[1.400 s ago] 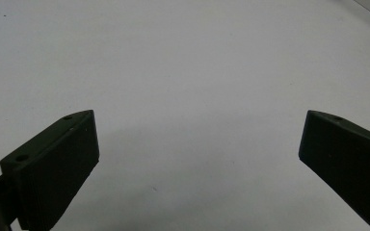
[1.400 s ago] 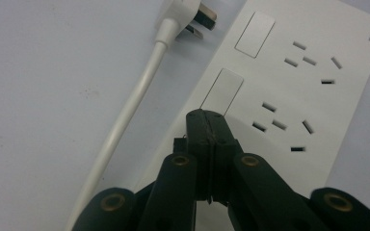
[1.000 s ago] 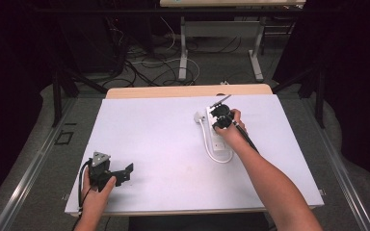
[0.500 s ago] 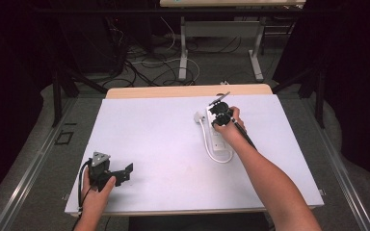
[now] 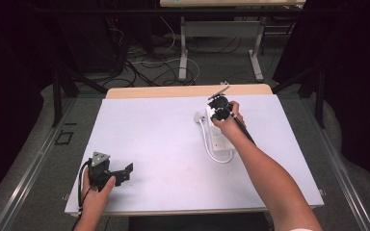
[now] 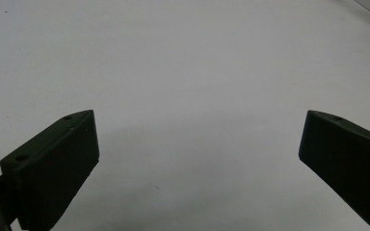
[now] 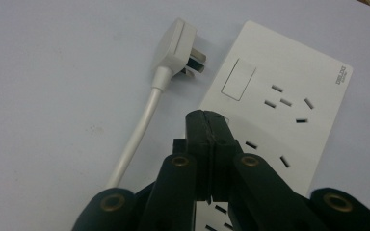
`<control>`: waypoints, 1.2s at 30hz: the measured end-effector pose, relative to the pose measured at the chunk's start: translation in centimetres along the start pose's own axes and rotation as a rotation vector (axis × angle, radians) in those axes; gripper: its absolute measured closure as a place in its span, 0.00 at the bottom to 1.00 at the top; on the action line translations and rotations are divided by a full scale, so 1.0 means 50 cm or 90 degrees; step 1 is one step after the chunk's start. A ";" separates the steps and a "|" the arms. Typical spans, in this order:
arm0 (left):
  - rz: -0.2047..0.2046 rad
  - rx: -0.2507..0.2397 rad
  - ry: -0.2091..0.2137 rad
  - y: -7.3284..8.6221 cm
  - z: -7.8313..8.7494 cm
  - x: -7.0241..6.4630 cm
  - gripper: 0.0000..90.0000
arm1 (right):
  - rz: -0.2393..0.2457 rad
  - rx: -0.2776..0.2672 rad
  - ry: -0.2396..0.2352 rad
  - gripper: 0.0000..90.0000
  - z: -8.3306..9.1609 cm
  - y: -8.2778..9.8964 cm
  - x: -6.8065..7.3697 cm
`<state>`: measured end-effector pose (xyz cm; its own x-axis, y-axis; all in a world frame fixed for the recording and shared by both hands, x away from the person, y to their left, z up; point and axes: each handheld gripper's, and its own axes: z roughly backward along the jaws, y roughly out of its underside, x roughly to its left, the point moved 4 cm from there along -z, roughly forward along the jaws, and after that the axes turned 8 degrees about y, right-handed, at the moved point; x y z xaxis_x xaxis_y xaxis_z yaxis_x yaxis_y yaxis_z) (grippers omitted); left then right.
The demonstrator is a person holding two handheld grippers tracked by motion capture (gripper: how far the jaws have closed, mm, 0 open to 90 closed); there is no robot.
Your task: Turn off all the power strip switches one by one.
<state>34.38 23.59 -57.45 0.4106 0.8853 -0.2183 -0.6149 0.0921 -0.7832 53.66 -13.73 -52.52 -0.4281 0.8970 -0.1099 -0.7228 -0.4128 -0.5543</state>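
A white power strip (image 7: 274, 110) lies flat on the white table (image 5: 164, 130), with a rocker switch (image 7: 238, 79) and several socket holes. Its white plug (image 7: 178, 45) rests on the table beside the strip's end, and the white cord (image 7: 135, 132) runs back from it. My right gripper (image 7: 207, 118) hovers over the strip with its jaws pressed together and nothing between them; in the high view it (image 5: 219, 109) sits above the strip (image 5: 218, 139). My left gripper (image 5: 125, 171) rests at the table's near left, jaws wide apart over bare table (image 6: 192, 96).
The table's wooden far edge (image 5: 173, 91) lies behind the strip. Beyond it, cables (image 5: 144, 57) trail on the floor near white desk legs (image 5: 183, 43). A dark frame (image 5: 58, 91) stands to the left.
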 end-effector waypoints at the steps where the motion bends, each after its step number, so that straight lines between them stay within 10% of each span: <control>1: -0.001 0.000 0.001 0.000 0.000 0.000 0.00 | 0.000 0.000 0.000 1.00 0.000 0.000 0.000; 36: 0.000 -0.017 0.012 -0.003 0.006 -0.002 0.00 | -0.028 0.003 0.014 1.00 -0.056 -0.022 -0.017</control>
<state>34.20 23.62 -57.14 0.4238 0.8764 -0.2287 -0.5962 0.0798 -0.7989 56.33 -13.60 -54.12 -0.3833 0.9178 -0.1031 -0.7437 -0.3729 -0.5549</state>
